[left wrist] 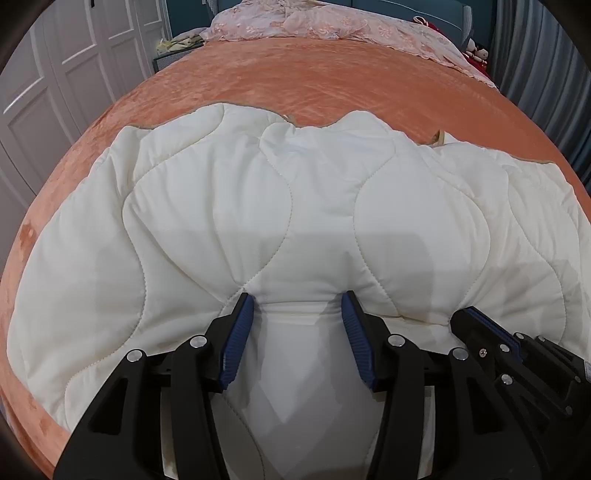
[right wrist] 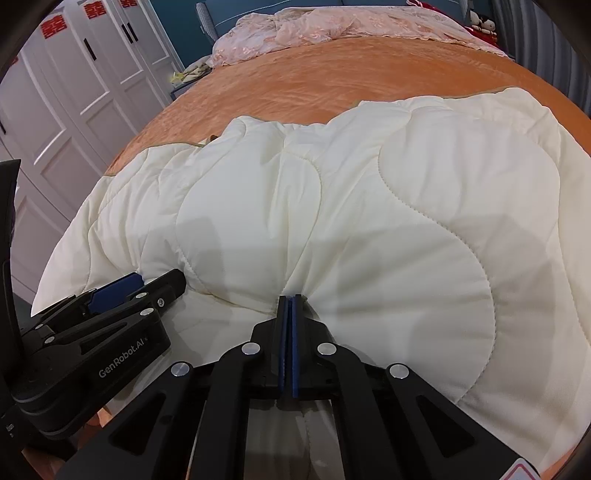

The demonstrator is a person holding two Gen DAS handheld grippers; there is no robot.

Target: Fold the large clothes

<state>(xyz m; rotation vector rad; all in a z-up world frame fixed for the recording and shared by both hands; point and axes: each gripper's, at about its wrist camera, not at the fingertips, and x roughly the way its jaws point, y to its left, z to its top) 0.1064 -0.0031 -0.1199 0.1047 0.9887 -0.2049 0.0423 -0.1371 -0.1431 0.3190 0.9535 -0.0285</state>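
Note:
A cream quilted comforter (left wrist: 295, 203) (right wrist: 369, 221) lies spread across the near half of the bed. My left gripper (left wrist: 295, 301) stands half open, its fingertips pushed into the near edge. A ridge of the comforter bulges between the blue pads (left wrist: 236, 343), whose inner faces still show. In the right wrist view the left gripper (right wrist: 159, 278) rests on the same edge, at the left. My right gripper (right wrist: 291, 297) is shut on a pinch of the comforter's edge, and creases fan out from its tips. In the left wrist view the right gripper (left wrist: 465, 314) sits close by on the right.
The bed wears an orange velvet cover (left wrist: 314, 81) (right wrist: 332, 74). Pink lace bedding (left wrist: 332, 22) (right wrist: 332, 26) is heaped at the far end. White wardrobe doors (left wrist: 55, 74) (right wrist: 74, 92) stand to the left, and grey curtains (left wrist: 535, 55) hang on the right.

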